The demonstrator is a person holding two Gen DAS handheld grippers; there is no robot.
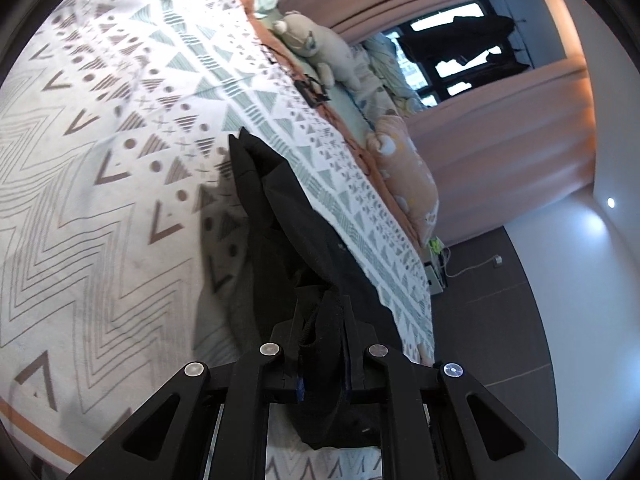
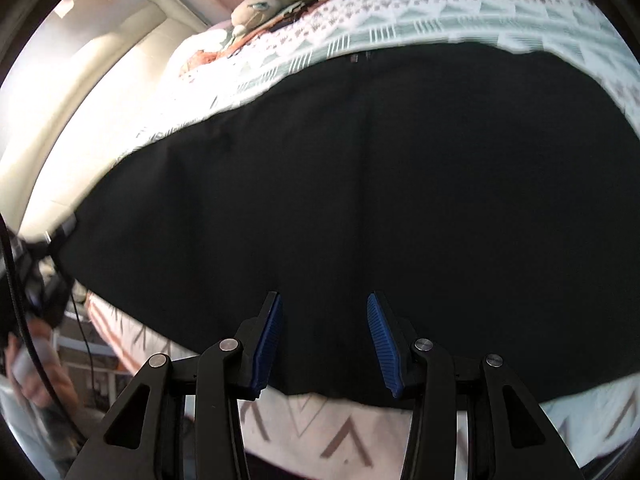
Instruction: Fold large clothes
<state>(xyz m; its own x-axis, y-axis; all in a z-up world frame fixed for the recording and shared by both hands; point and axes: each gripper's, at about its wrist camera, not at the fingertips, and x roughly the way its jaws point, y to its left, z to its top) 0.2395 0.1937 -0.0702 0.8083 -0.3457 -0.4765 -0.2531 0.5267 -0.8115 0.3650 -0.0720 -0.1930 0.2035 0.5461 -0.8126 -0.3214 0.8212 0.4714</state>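
A large black garment lies spread flat on the patterned bedspread and fills most of the right wrist view. My right gripper is open over the garment's near edge, blue pads apart, nothing between them. In the left wrist view my left gripper is shut on a bunched edge of the same black garment, which rises off the bedspread toward the jaws. The other handheld gripper shows at the left edge of the right wrist view, at a corner of the garment.
A plush toy and pillows lie along the far side of the bed. Pink curtains and a dark window stand beyond. Dark floor lies beside the bed. A cream headboard is at the left.
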